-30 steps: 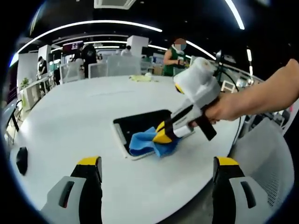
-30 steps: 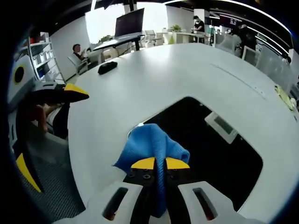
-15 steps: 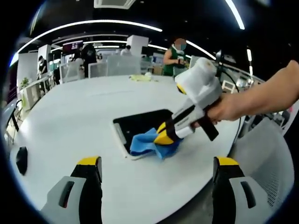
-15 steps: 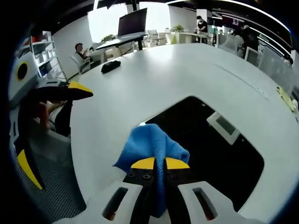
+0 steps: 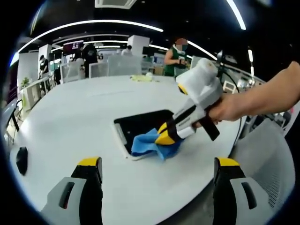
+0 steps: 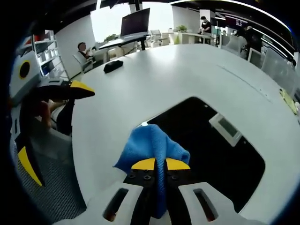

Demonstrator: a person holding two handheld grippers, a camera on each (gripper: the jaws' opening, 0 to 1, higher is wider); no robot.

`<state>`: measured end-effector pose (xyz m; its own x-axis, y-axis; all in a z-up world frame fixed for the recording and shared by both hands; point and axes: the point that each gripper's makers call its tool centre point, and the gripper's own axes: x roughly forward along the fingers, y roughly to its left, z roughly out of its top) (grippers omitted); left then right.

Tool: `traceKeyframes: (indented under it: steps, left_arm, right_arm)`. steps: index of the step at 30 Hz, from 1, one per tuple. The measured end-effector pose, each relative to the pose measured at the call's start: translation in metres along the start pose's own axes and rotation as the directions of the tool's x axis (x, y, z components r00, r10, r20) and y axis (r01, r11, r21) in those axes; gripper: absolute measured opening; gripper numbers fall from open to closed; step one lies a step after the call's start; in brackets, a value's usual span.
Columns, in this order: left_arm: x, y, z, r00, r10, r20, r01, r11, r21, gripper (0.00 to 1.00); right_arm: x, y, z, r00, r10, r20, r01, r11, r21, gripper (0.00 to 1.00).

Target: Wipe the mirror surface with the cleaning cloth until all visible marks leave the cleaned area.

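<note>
Right gripper [image 6: 156, 165]: fingers closed on the cleaning cloth [image 6: 149, 149]; a fold of the blue fabric is pinched between the yellow tips and the rest bunches out ahead of them. In the left gripper view the same gripper [image 5: 163, 134] enters from the right, held by a person's hand [image 5: 224, 109], tips angled down onto the cloth [image 5: 147, 144].

Left gripper [image 5: 157, 165]: fingers spread wide apart, nothing between them; held off the near edge of the surface [image 5: 70, 122], well short of the mirror.

Mirror [image 6: 206, 145]: lies flat on the white surface [image 6: 140, 84], just ahead and to the right of the right fingers; dark reflecting face in a thin pale frame. In the left gripper view the mirror [image 5: 140, 124] sits beyond and between the left fingers, its long axis running away and to the right, toward the hand.

Cloth position: on the mirror's near corner, overlapping its edge and touching the glass.

Marks on glass: cannot tell; the face reflects a ceiling fixture as a pale rectangle.

Other items: small black object [image 5: 21, 160] on the surface, well left of the left fingers; yellow-green item [image 5: 140, 78] at the far side.
</note>
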<state>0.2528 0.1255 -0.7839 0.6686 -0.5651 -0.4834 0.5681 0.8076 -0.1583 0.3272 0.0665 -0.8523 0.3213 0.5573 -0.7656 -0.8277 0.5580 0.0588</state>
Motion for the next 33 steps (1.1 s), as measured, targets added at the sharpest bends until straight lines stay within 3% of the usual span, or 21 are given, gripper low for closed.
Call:
traceKeyframes:
  steps: [33]
  left_arm:
    - [0.001,-0.001,-0.002,1.000,-0.001,-0.007,0.001,1.000,0.004,0.99]
  right_arm:
    - [-0.011,-0.010,-0.013,1.000,0.011,-0.028,-0.011,1.000,-0.001,0.01]
